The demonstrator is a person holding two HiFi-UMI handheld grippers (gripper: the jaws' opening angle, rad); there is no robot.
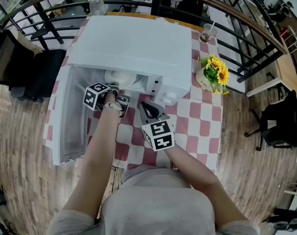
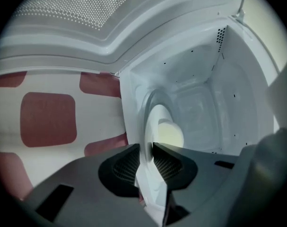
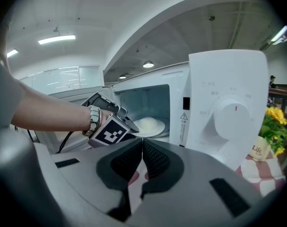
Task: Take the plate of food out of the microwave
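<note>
A white plate (image 2: 155, 126) with a pale round piece of food (image 2: 169, 132) sits inside the open white microwave (image 1: 133, 43). My left gripper (image 2: 148, 160) reaches into the cavity and is shut on the plate's near rim, one pad on each side. From above, the left gripper (image 1: 114, 88) is at the oven's mouth, with the plate (image 1: 120, 78) just beyond it. My right gripper (image 1: 147, 105) hovers outside, in front of the control panel, shut and holding nothing. Its own view shows the plate (image 3: 150, 125) and the left gripper (image 3: 131, 128) at its edge.
The microwave door (image 1: 65, 116) hangs open to the left, over the table's edge. A vase of sunflowers (image 1: 214, 72) and a glass with a straw (image 1: 207, 33) stand right of the oven on the red-checked cloth. A railing runs behind the table.
</note>
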